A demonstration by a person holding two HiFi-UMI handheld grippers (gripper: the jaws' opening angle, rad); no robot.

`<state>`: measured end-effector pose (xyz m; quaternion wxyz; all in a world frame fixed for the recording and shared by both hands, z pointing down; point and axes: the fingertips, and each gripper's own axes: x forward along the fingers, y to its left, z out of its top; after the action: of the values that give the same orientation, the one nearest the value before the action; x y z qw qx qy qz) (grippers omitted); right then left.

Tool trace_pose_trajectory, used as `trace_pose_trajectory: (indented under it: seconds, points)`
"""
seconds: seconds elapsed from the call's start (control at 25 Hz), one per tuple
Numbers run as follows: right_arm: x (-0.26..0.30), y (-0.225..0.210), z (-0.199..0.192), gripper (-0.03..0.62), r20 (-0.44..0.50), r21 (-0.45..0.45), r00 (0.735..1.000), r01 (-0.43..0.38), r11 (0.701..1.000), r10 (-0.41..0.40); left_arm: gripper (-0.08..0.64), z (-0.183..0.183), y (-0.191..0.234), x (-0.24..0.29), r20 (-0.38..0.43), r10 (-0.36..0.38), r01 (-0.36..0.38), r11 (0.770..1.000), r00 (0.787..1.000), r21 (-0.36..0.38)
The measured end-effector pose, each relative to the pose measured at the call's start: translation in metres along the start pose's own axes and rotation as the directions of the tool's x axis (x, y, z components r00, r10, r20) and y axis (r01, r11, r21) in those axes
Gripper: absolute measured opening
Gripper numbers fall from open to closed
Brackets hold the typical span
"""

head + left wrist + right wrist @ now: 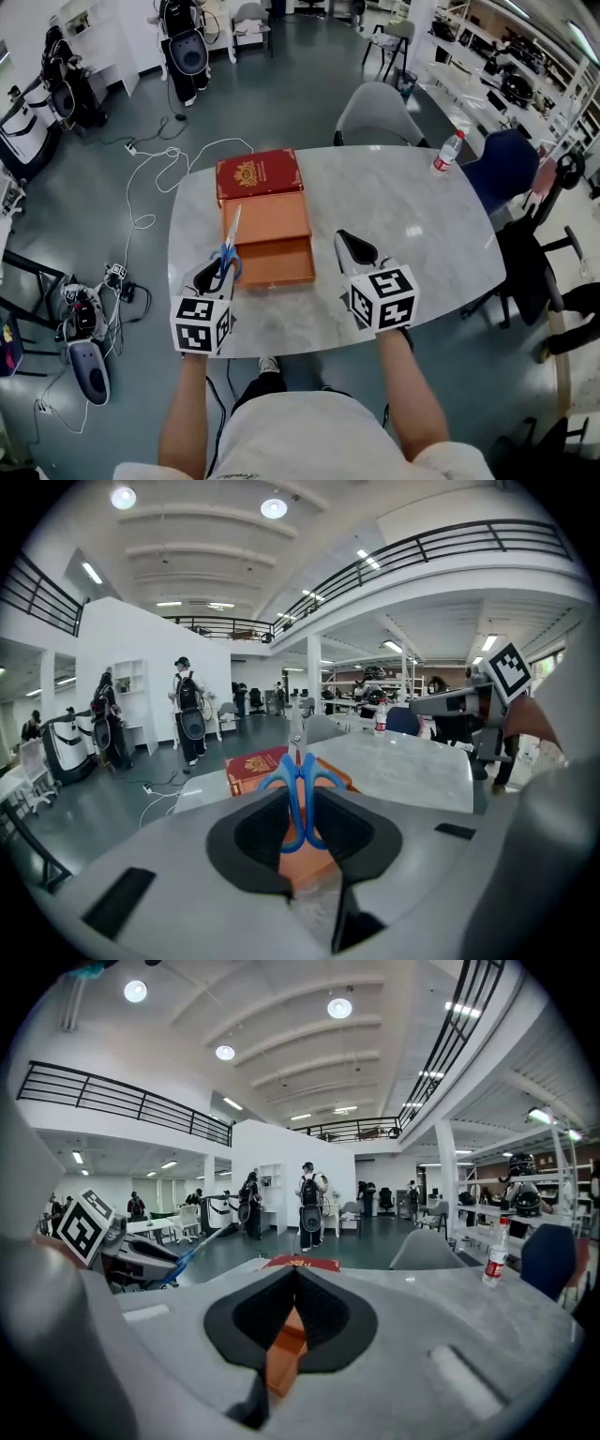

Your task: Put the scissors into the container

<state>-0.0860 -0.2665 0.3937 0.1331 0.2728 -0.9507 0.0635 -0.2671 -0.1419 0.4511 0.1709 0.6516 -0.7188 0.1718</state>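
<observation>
The blue-handled scissors [229, 253] are held at the handles by my left gripper [217, 272], which is shut on them; their blades point away over the left edge of the orange container [267, 239]. In the left gripper view the scissors [301, 799] stand between the closed jaws, above the orange container [309, 869]. The container is an open orange box with its red lid [258, 174] lying just beyond it. My right gripper [353, 246] hovers to the right of the box, shut and empty. Through its closed jaws, the right gripper view shows a strip of the orange box [282, 1354].
The marble table [422, 216] carries a water bottle [447, 150] at its far right corner. A grey chair [377, 112] stands behind the table and a dark blue one [506, 164] at the right. Cables [150, 178] trail on the floor at the left.
</observation>
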Motion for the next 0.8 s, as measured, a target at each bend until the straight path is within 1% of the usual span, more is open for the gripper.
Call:
trace_pose_trajectory:
  seconds: [0.16,0.36,0.56,0.8]
  points:
    - [0.012,0.005,0.004,0.005,-0.002,0.013,0.999,0.043,0.999,-0.043,0.080,-0.003,0.005,0.016,-0.037,-0.083,0.085,0.994,0.996,0.074]
    - [0.027,0.013,0.008,0.005,-0.008,0.013,0.996,0.084,0.996,-0.084,0.080,-0.011,0.009,0.034,-0.086,-0.170,0.181,0.973,0.982,0.143]
    - [0.033,0.014,0.005,0.005,-0.022,0.025,0.990,0.138,0.990,-0.137,0.080,-0.021,0.009,0.050,-0.151,-0.243,0.272,0.938,0.958,0.216]
    - [0.037,0.015,0.001,0.005,-0.034,0.030,0.982,0.184,0.982,-0.183,0.080,-0.035,0.006,0.069,-0.233,-0.303,0.366,0.878,0.924,0.308]
